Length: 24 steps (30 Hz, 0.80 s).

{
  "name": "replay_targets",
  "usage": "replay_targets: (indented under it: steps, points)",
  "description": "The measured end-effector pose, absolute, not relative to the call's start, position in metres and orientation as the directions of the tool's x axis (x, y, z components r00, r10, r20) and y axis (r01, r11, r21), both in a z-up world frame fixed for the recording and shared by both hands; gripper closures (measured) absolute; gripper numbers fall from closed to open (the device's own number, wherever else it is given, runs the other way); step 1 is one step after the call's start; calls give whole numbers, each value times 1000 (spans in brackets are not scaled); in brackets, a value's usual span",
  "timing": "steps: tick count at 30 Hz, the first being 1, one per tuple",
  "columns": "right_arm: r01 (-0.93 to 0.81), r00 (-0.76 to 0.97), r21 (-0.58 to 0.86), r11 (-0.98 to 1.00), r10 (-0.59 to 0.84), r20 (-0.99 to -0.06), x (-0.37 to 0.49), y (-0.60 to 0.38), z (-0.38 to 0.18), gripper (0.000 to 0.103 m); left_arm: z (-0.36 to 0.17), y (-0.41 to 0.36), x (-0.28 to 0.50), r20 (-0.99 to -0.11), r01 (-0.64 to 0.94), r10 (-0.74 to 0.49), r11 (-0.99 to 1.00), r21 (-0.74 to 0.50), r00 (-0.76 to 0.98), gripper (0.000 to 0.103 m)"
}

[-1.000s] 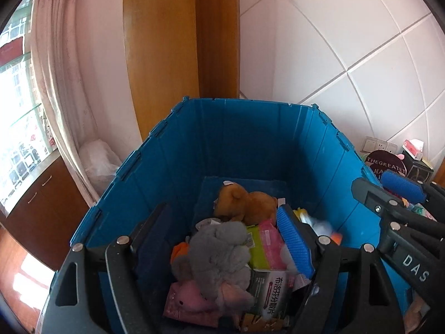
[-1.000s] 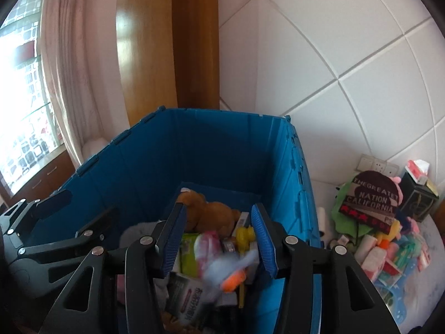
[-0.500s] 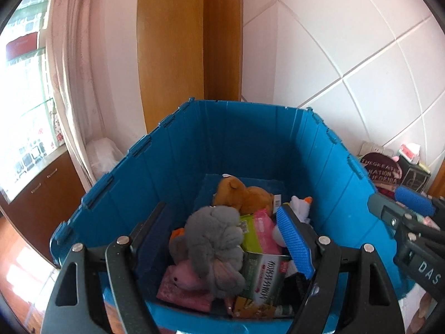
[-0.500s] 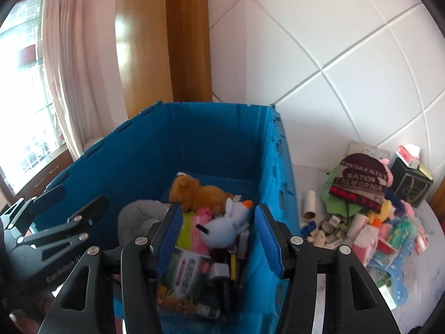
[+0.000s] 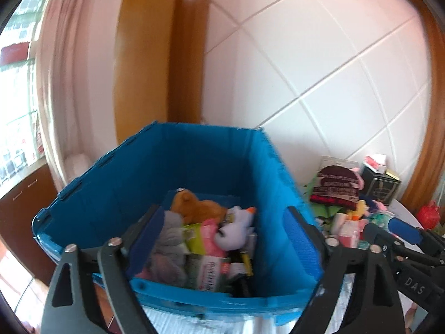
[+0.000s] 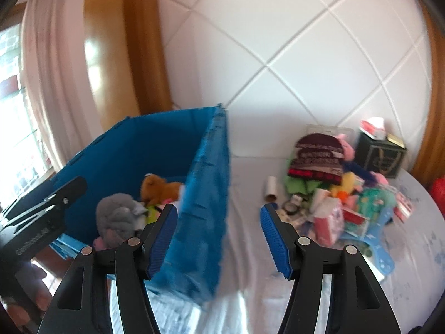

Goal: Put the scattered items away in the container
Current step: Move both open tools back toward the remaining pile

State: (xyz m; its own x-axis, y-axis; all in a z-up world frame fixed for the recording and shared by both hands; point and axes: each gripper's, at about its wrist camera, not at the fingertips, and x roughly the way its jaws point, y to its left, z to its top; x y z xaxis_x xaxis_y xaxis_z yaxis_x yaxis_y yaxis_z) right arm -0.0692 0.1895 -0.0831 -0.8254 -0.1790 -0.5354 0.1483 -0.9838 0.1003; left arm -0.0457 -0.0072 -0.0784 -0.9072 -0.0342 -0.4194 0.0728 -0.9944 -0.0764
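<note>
The blue crate (image 5: 194, 167) holds a brown plush (image 5: 194, 206), a grey plush (image 5: 169, 239), a white plush with an orange beak (image 5: 236, 228) and several packets. My left gripper (image 5: 222, 239) hovers before the crate's near rim, its jaws opening with nothing between them. My right gripper (image 6: 219, 236) hangs over the crate's (image 6: 155, 144) right corner, jaws also opening and empty. To its right lies the scattered pile: a maroon beanie (image 6: 317, 156), a yellow duck (image 6: 347, 181), a white roll (image 6: 271, 186), a pink packet (image 6: 328, 222).
A black box (image 6: 381, 153) stands behind the pile by the white tiled wall. The pale tablecloth (image 6: 244, 194) runs between crate and pile. A curtain (image 5: 69, 83) and window are at the left, and a red object (image 5: 428, 214) lies at the far right.
Both grippers have drawn back from over the crate and swung right. The white plush dropped from the right gripper and now lies in the crate. Both pairs of jaws stand wider.
</note>
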Motion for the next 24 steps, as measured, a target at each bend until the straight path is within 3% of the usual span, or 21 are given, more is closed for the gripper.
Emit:
replay_targets:
  steps: [11, 17, 24]
  points:
    - [22, -844, 153, -988, -101, -527, -33, 372, -103, 38, -79, 167, -22, -391, -49, 68, -997, -59, -918, 12]
    - [-85, -808, 156, -984, -23, -589, -22, 495, -139, 38, -108, 263, -18, -453, -81, 92, -996, -43, -887, 12]
    - [-138, -738, 188, -972, -26, -674, -31, 564, -177, 38, -142, 307, -43, -569, -52, 49, -999, -10, -821, 12]
